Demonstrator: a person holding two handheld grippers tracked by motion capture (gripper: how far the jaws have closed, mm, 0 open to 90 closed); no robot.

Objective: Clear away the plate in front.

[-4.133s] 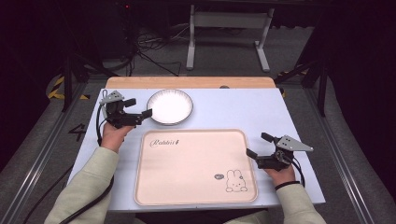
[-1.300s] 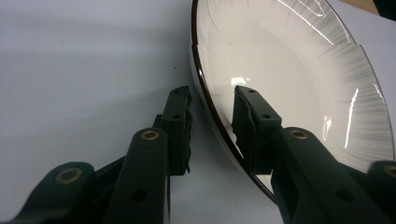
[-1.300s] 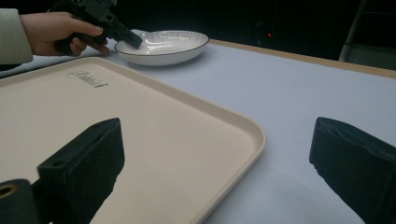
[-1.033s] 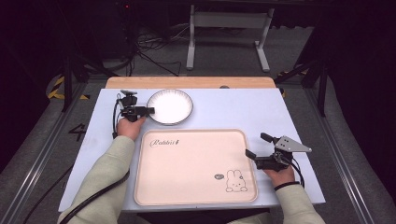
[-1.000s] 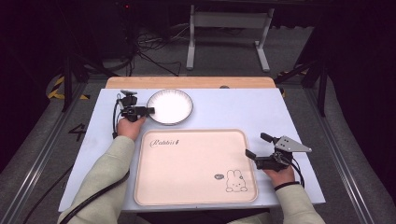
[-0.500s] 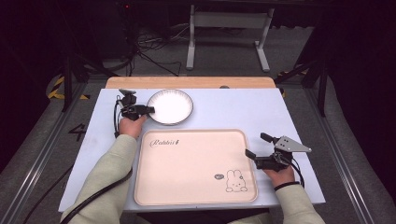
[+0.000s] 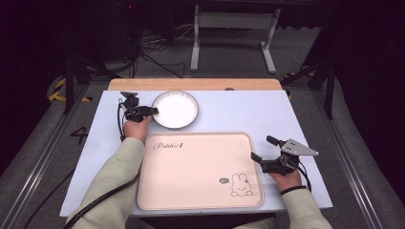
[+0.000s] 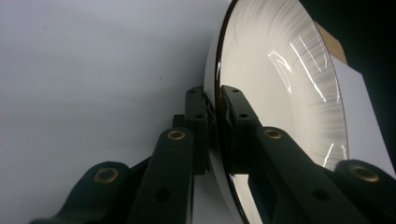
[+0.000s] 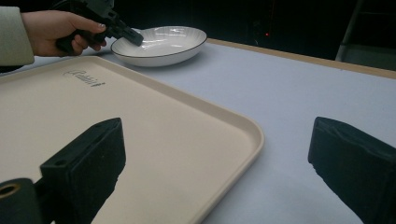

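A white plate (image 7: 175, 109) with a dark rim sits at the back left of the table. My left gripper (image 7: 152, 111) is shut on its left rim. In the left gripper view the jaws pinch the plate (image 8: 280, 88) rim between them at the gripper's tip (image 8: 216, 100). A beige tray (image 7: 198, 169) with a rabbit drawing lies in front of the plate. My right gripper (image 7: 261, 149) stands open at the tray's right edge, one jaw over the tray (image 9: 116, 135) and one over the table. From the right gripper view the plate (image 9: 161, 44) and the left gripper (image 9: 133, 36) show far off.
The pale blue table top (image 7: 248, 112) has free room to the right of the plate and around the tray. A wooden strip (image 7: 196, 84) runs along the back edge. Beyond it are a metal stand (image 7: 229, 28) and cables on the floor.
The left gripper moved from the table's left side up to the plate and closed on its rim. The right gripper has stayed put.
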